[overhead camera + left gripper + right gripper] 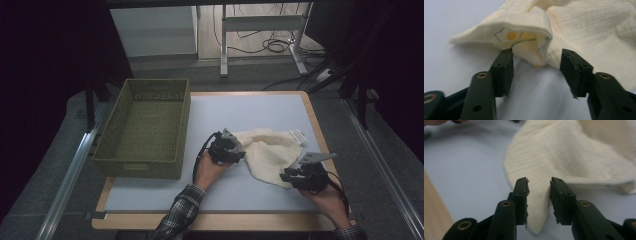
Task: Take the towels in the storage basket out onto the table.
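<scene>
A cream cloth (267, 150) lies crumpled on the pale mat, right of centre. My left gripper (241, 151) sits at the cloth's left end. In the left gripper view its jaws (536, 58) stand open, and a folded edge of the cloth (529, 37) with a yellow and blue print inside lies just past the tips, untouched. My right gripper (286, 176) is at the cloth's near right corner. There its jaws (539, 187) stand open with a tongue of the cloth (539, 210) lying on the mat between them, and the pads are not pressing on it.
An olive woven basket (140, 167) stands empty at the left of the table. The pale mat (250, 107) covers the wooden tabletop, whose edge (434, 207) runs close to the right gripper. A white label (298, 135) sits at the cloth's far right corner.
</scene>
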